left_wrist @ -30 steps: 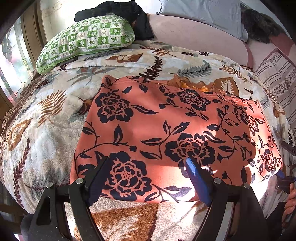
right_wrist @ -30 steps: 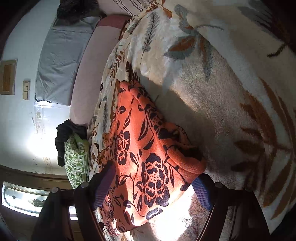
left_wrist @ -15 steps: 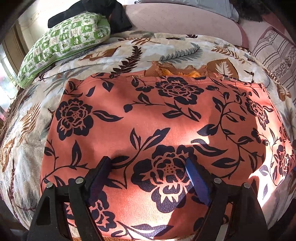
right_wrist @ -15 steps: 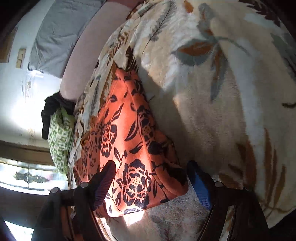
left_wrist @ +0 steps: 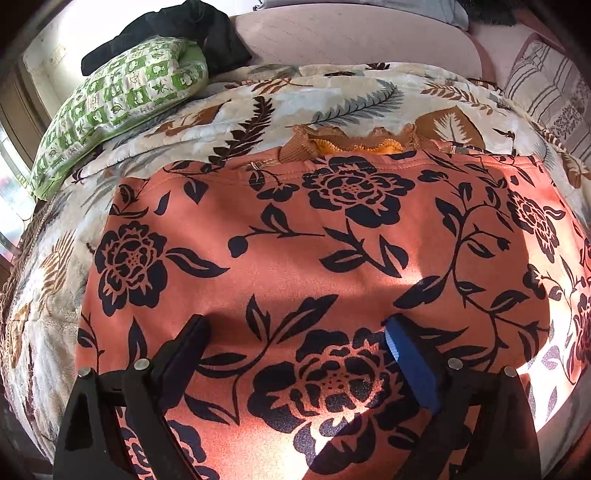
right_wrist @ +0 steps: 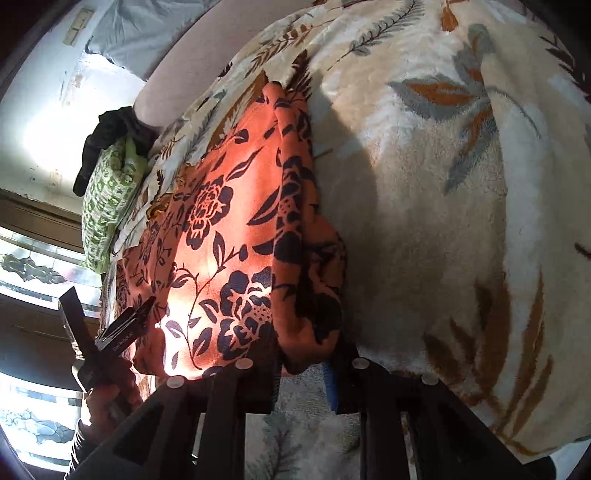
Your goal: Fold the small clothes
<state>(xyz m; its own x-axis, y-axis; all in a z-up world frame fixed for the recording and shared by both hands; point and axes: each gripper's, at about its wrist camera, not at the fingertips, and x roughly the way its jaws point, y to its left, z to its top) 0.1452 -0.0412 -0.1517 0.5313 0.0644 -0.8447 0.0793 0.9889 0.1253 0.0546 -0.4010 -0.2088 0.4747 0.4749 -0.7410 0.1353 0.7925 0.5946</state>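
Note:
An orange garment with dark flowers [left_wrist: 295, 236] lies spread flat on the leaf-print blanket [left_wrist: 332, 92]. My left gripper [left_wrist: 295, 332] hovers low over its near middle; the jaws are opening wide and nothing is pinched between them. In the right wrist view the garment [right_wrist: 229, 221] runs away to the upper left. My right gripper [right_wrist: 304, 365] is closing on its near right corner, and the bunched fold sits between the pads. The left gripper [right_wrist: 110, 306] shows there at the left edge, held in a hand.
An orange ruffled cloth [left_wrist: 354, 142] peeks out from under the garment's far edge. A green patterned pillow [left_wrist: 122, 99] with black clothing [left_wrist: 192, 33] on it lies far left. A pink headboard [left_wrist: 351, 37] and a striped pillow [left_wrist: 554, 85] line the back. Bare blanket [right_wrist: 443, 203] spreads to the right.
The left gripper has come forward and lower over the garment and its jaws have widened. The right gripper has rolled and closed in around the garment's near corner.

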